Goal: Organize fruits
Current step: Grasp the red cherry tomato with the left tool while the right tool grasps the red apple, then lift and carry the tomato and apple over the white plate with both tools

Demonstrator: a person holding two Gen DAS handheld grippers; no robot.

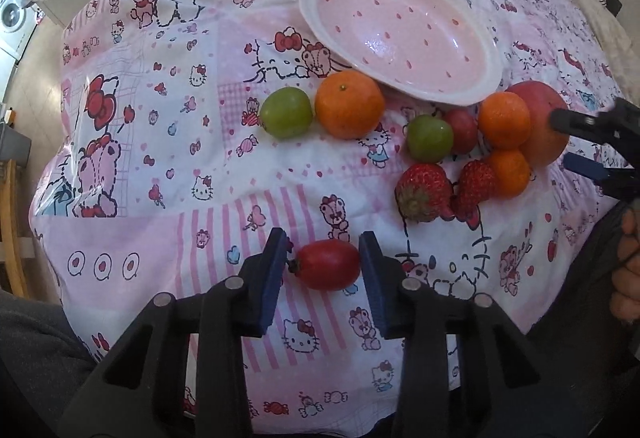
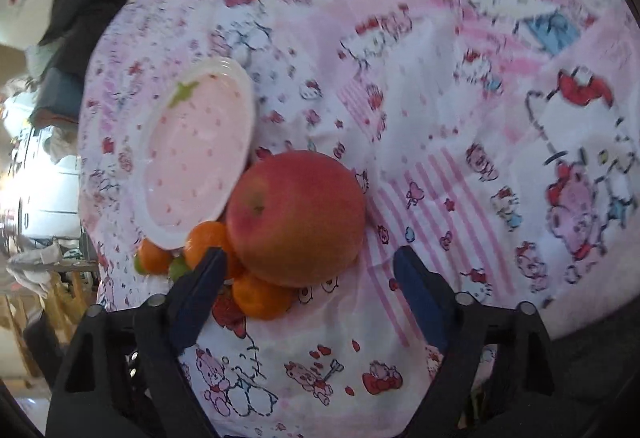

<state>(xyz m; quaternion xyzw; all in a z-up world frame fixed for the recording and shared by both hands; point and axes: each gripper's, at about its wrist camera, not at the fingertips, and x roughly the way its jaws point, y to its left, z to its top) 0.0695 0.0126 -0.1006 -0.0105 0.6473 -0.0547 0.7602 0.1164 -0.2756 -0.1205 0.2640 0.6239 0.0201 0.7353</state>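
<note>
Pink cartoon-print cloth (image 1: 160, 158) covers surface. Left gripper (image 1: 324, 262), jaws spread w/ red grape tomato (image 1: 328, 265) btwn them, lower center. Right gripper (image 2: 308, 278) spread, apple (image 2: 296, 218) just ahead, center frame. Only left view shows strawberries (image 1: 424, 192); pink bowl (image 1: 400, 34) upper center.

place: home, prob. living/laundry area
appliance: washing machine (image 1: 12, 18) at far left
cover: kids' cartoon-cat cloth (image 1: 160, 166) over counter
furniture: wooden chair (image 1: 12, 234) beside it
clutter: clothes pile (image 2: 76, 34) in bkgd
</note>
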